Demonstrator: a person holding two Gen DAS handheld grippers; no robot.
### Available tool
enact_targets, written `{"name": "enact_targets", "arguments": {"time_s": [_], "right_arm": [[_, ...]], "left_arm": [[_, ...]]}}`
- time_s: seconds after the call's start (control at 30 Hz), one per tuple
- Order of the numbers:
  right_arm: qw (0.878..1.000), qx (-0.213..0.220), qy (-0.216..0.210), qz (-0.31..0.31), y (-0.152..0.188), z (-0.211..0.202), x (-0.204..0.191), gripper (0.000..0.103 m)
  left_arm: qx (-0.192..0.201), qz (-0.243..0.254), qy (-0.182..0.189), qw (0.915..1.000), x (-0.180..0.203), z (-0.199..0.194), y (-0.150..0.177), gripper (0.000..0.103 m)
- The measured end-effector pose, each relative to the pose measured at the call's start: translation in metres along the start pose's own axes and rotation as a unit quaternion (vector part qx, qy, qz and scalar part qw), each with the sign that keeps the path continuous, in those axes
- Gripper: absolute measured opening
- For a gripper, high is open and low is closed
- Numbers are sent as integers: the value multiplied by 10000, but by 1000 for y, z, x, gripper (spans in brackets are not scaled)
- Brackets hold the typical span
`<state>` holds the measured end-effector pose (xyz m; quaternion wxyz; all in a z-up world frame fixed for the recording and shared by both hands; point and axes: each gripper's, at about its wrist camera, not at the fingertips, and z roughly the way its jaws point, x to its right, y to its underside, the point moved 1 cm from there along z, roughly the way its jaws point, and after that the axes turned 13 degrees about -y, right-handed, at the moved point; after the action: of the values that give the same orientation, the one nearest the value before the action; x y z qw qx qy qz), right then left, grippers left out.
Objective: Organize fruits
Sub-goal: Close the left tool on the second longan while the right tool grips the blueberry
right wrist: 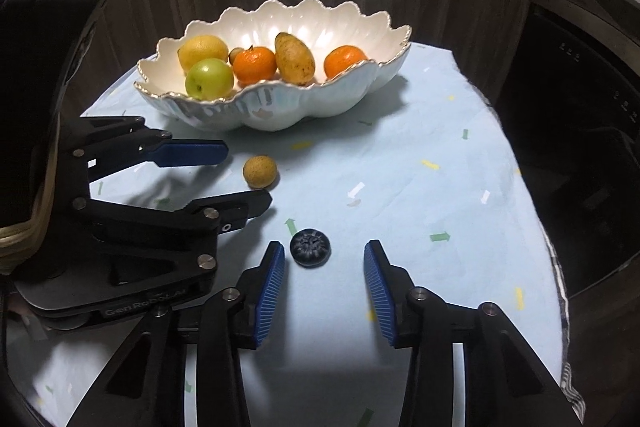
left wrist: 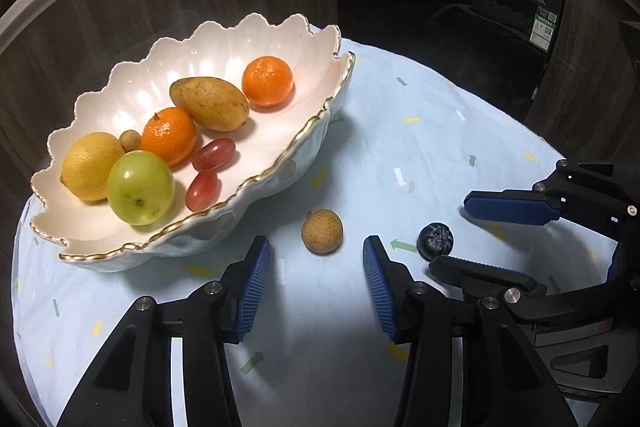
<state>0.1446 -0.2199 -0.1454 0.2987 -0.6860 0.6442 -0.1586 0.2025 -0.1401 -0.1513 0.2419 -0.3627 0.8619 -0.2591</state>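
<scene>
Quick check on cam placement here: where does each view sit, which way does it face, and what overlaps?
Left wrist: on the left claw, angled down at the longan on the table; right claw shows at right.
Right wrist: on the right claw, angled down at the blueberry; left claw shows at left.
Shared: bowl, longan, blueberry, tablecloth.

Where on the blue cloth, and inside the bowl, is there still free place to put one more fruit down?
In the bowl, the end beyond the far orange is bare; the end around the lemon, green fruit and grapes is crowded. The cloth is free to the bowl's right. Near the longan and blueberry, both tools take the room.
</scene>
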Motion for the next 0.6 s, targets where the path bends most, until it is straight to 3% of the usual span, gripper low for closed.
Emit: {"name": "enact_targets", "arguments": {"time_s": [0.6], "right_arm": [[9999, 13, -158, 67, -3, 10, 3, 26]], "left_arm": [[-29, 55, 73, 10000, 3, 11, -8, 33]]}}
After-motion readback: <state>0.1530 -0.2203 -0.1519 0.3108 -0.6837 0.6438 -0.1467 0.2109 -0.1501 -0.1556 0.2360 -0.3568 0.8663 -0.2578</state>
